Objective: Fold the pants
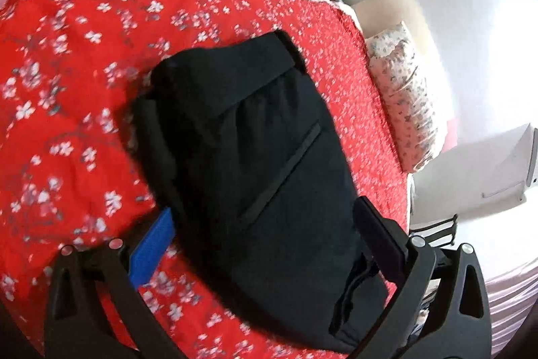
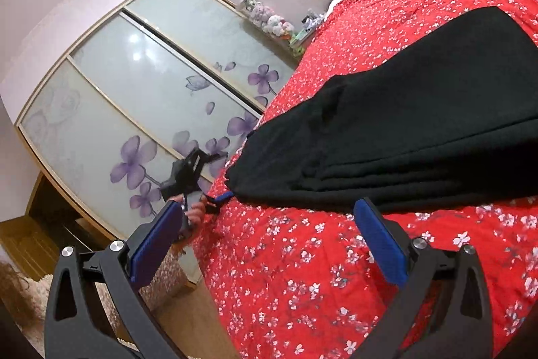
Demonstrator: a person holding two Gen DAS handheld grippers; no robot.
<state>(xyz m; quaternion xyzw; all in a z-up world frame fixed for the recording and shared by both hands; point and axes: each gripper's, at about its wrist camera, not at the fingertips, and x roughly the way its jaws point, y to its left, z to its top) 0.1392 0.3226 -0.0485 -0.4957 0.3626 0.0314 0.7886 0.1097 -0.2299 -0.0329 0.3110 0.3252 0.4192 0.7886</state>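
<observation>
Pants [image 1: 255,157]: laid in stacked folds on the bed [image 1: 67,90], layers kept flat.
Left tongs [image 1: 269,234]: spread wide, pants straddled, nothing gripped.
Right tongs [image 2: 269,244]: released, held just beside the folded edge.

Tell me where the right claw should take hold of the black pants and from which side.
Grip the stacked folded edge of the black pants nearest the right claw, probably coming in low across the red bedspread. The layers lie piled there with their edges showing, so one finger could slide beneath the whole stack. The claw is open and facing that edge, not touching it.
</observation>
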